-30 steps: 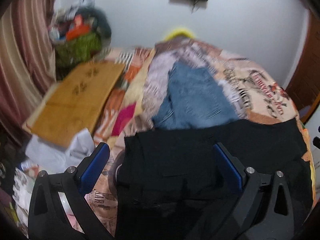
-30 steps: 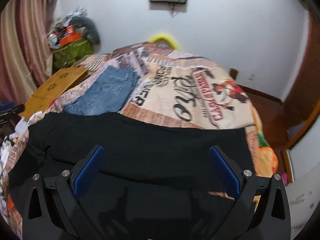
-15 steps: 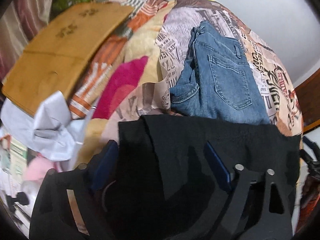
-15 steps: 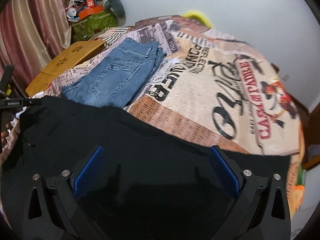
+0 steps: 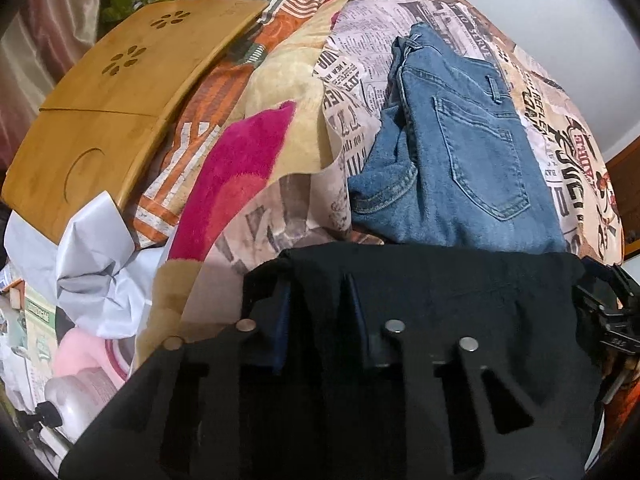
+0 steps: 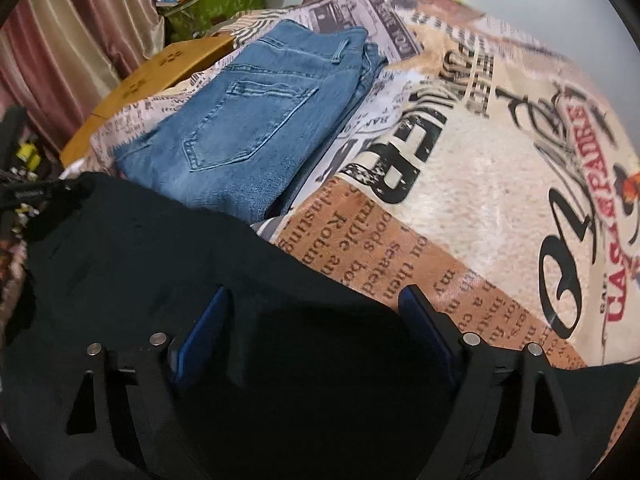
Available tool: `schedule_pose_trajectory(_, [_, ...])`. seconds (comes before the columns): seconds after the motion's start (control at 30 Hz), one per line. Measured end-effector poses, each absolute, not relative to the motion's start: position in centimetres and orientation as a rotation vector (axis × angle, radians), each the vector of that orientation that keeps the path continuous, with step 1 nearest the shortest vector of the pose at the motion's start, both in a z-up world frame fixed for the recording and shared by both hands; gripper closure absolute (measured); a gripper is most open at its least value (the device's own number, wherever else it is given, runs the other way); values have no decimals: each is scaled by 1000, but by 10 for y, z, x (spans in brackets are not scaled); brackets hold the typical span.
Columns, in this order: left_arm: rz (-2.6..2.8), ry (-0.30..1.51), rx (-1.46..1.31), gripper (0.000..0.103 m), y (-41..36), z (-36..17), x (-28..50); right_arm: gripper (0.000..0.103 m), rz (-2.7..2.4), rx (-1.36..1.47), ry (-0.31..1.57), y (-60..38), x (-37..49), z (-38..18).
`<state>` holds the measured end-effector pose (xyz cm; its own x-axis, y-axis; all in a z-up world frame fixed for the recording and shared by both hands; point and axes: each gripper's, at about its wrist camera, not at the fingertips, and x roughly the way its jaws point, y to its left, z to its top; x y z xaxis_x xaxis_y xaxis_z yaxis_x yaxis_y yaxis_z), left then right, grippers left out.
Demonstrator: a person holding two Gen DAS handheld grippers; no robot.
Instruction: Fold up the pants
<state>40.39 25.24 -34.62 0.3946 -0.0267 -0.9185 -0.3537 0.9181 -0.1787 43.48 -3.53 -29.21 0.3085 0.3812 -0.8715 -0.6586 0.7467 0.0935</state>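
Black pants (image 5: 440, 288): one, pinched by left gripper (image 5: 320, 308), just closing; right gripper (image 6: 316, 320) spread, narrowing; one folded jeans (image 6: 256, 120).

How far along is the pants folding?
Done: the blue jeans lie folded on the printed blanket. In hand: the left gripper has just closed onto an edge of the black pants; the right gripper straddles the fabric, jaws closing but not yet gripping. Left: folding the black pants.
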Motion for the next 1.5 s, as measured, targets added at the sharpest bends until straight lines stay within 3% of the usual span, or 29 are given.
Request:
schedule_pose_trajectory(0.1, [203, 1151, -376, 88, 250, -341, 398, 32, 693, -301, 1041, -36, 432, -291])
schedule_pose_trajectory(0.27, [197, 1118, -334, 91, 243, -324, 388, 84, 702, -326, 1044, -30, 425, -287])
schedule_pose_trajectory(0.33, [197, 1096, -302, 92, 240, -314, 386, 91, 689, -351, 1027, -26, 422, -285])
schedule_pose_trajectory(0.6, [231, 959, -182, 92, 232, -261, 399, 96, 598, -329, 853, -31, 417, -237])
schedule_pose_trajectory(0.67, [260, 927, -144, 100, 233, -250, 406, 97, 583, -313, 802, -33, 419, -218])
schedule_pose_trajectory(0.8, [294, 806, -91, 100, 245, -212, 409, 97, 577, -265, 746, -38, 418, -188])
schedule_pose_trajectory(1.0, [199, 867, -151, 98, 250, -208, 403, 97, 592, -315, 765, -39, 396, -186])
schedule_pose_trajectory(1.1, [184, 962, -158, 80, 242, -234, 404, 97, 598, -320, 819, -45, 393, -198])
schedule_pose_trajectory(1.17, [170, 1019, -192, 48, 238, -256, 409, 97, 599, -325, 849, -46, 391, -206])
schedule_pose_trajectory(1.2, [164, 1039, -214, 43, 237, -266, 411, 97, 602, -330, 865, -46, 392, -210])
schedule_pose_trajectory(1.43, [141, 1179, -303, 42, 237, -328, 438, 96, 616, -304, 958, -50, 404, -245])
schedule_pose_trajectory(1.5, [162, 1198, -305, 50, 239, -342, 444, 96, 617, -297, 976, -50, 406, -253])
